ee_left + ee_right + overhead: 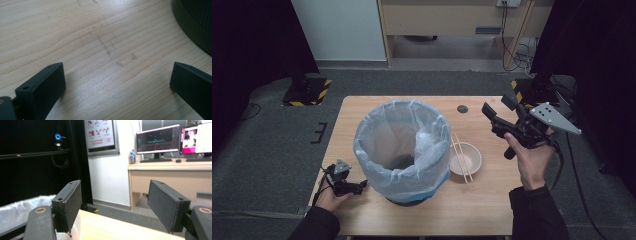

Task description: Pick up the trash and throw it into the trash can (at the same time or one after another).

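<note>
**Both tools wide open, bin dead centre**

Here's the wooden counter (482,200), and right in the middle of it stands a black waste bin (404,150) lined with a pale blue plastic bag (377,132), the bag's edge folded out over the rim. Just to the bin's right, a small white bowl (466,159) sits on the counter with a pair of chopsticks (462,155) laid across it.

Down at the near-left corner, the left tool (357,187) lies low by the bin's base, gripped by the left hand (331,199). Its own view has the jaws spread far apart over bare wood grain, nothing between them, and the bin's dark base curving in at the upper right.

Over on the right, the right hand (532,162) holds the right tool (494,116) raised above the counter's far-right side, pointing off to the left and away. Jaws parted wide there too, empty, framing a white wall, a desk (172,167) and lit monitors (158,139) beyond.
</note>
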`<state>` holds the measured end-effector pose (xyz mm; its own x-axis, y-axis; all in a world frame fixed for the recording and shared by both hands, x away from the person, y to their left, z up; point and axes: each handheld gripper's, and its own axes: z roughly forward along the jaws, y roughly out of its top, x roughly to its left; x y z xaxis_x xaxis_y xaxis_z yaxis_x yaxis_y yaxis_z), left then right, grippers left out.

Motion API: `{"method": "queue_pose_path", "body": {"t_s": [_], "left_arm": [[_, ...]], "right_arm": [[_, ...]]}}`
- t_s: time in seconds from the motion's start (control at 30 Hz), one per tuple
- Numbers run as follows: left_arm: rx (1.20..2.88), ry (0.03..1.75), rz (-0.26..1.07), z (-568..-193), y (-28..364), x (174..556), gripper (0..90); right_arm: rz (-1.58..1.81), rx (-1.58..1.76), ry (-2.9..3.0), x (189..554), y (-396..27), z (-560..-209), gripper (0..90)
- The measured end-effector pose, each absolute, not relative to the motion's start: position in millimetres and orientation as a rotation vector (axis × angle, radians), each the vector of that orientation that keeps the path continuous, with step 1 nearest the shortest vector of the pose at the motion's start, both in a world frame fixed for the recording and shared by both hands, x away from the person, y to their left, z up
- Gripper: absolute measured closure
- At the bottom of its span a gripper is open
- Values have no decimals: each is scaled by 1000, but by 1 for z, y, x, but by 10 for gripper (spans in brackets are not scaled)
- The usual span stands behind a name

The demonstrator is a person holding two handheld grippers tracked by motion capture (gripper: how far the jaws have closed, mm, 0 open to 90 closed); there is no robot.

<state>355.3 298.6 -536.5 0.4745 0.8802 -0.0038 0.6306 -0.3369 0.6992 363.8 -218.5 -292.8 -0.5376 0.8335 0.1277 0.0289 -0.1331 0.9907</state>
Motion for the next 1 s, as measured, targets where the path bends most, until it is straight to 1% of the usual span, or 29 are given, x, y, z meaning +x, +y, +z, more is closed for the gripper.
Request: {"method": "queue_pose_path", "body": {"t_s": [0.13,0.17,0.23,0.33,0.4,0.43,0.6,0.83,1.0], "left_arm": [[2084,1246,504,-537,299,355,0],[2084,1246,504,-537,299,355,0],[2083,1246,504,-537,299,355,0],[2084,1246,504,-537,299,355,0],[2084,1246,503,-536,299,355,0],[2084,1246,503,-536,299,355,0],[2086,1243,502,-536,299,356,0],[2086,1243,502,-536,299,356,0],[2085,1243,502,-536,299,356,0]], "right_arm": [[1699,1027,1564,367,-228,-318,282],[1699,1027,1564,367,-228,-318,282],[1665,1070,1591,372,-232,-336,286],[1634,1086,1609,376,-235,-343,291],[1580,1119,1622,383,-237,-356,294],[1580,1119,1622,383,-237,-356,294],[1502,1159,1731,396,-227,-385,299],[1426,1181,1816,401,-217,-404,287],[1395,1247,1848,403,-218,-419,301]]}}
